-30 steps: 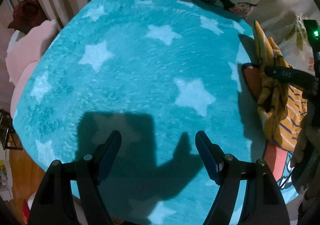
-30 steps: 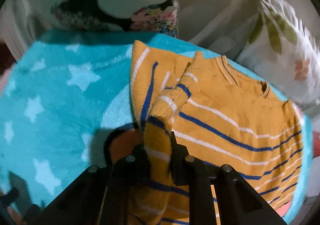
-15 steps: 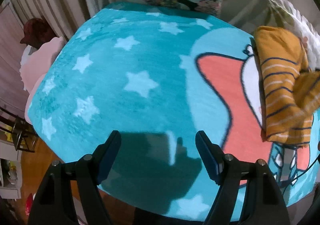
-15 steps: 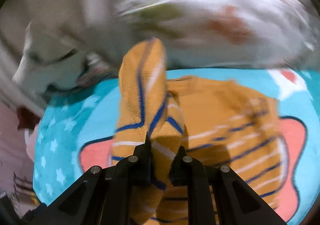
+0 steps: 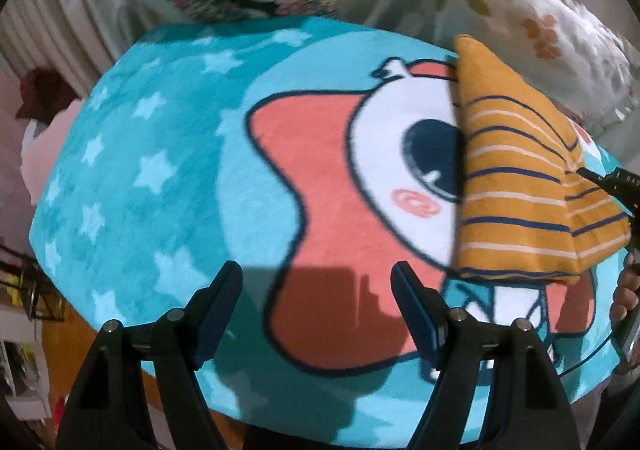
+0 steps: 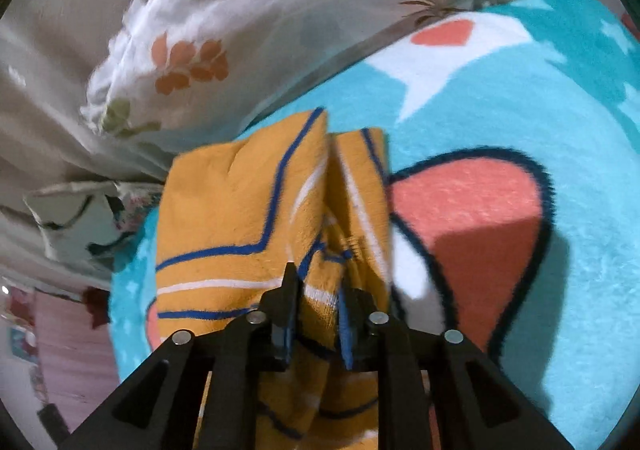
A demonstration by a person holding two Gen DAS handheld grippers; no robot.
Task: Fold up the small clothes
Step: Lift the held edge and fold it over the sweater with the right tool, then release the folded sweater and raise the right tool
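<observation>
An orange sweater with blue and white stripes lies folded on the right side of the teal cartoon blanket. My left gripper hangs open and empty over the blanket's red patch, left of the sweater. In the right wrist view my right gripper sits on the sweater. Its jaws are opening, and a bunched fold of the sleeve still lies loosely between them. The right gripper's tip also shows at the sweater's right edge in the left wrist view.
Floral pillows and pale bedding crowd the bed's far side, beyond the sweater. The blanket drops off at its near edge to a wooden floor. A person's fingers show at the right border.
The right gripper swung the sleeve across and laid it on the sweater's body, and its jaws have loosened. The left gripper travelled right over the blanket, still open.
</observation>
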